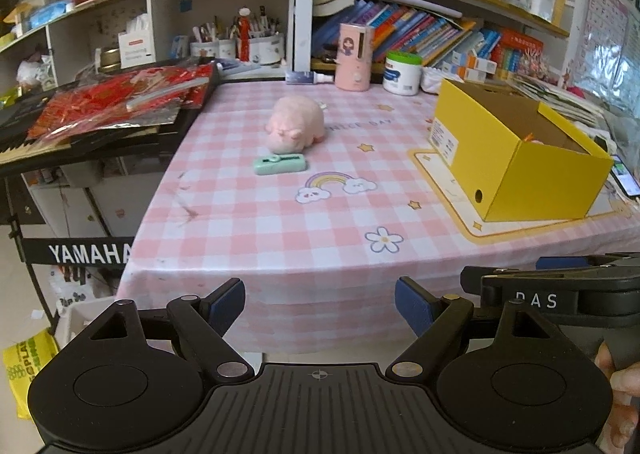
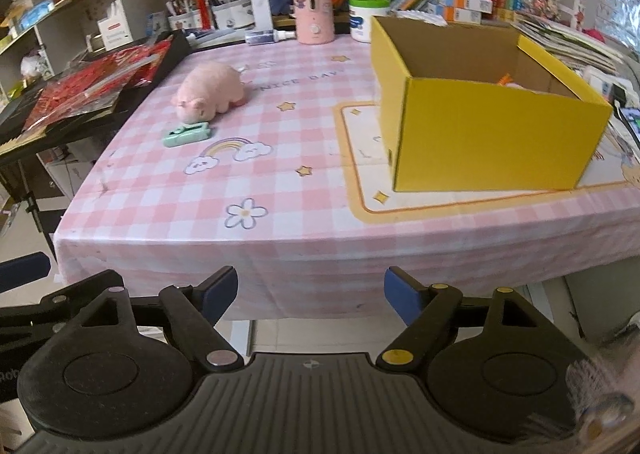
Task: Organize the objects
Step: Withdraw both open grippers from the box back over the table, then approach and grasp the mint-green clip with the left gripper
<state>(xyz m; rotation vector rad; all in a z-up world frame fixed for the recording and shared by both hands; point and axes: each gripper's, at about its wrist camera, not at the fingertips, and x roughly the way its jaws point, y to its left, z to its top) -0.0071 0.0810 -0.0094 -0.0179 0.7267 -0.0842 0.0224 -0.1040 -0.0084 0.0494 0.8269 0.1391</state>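
Observation:
A pink plush pig [image 1: 295, 124] [image 2: 212, 91] lies on the pink checked tablecloth [image 1: 280, 222] [image 2: 300, 190], towards the back left. Just in front of its snout lies a small mint-green case [image 1: 280, 165] [image 2: 186, 134]. An open yellow cardboard box [image 1: 520, 158] [image 2: 488, 122] stands on the right, with something pink and orange showing low inside. My left gripper [image 1: 320, 306] hangs open before the table's near edge, nothing between its blue pads. My right gripper [image 2: 311, 296] is open too, empty, also short of the table edge.
A keyboard stacked with red foil packets [image 1: 120, 102] [image 2: 92, 82] flanks the table's left side. A pink dispenser [image 1: 354, 56] [image 2: 313, 10], a white jar [image 1: 402, 72] [image 2: 366, 18] and bookshelves line the back. A phone [image 1: 626, 176] lies beyond the box. A hand [image 1: 618, 382] grips the right tool.

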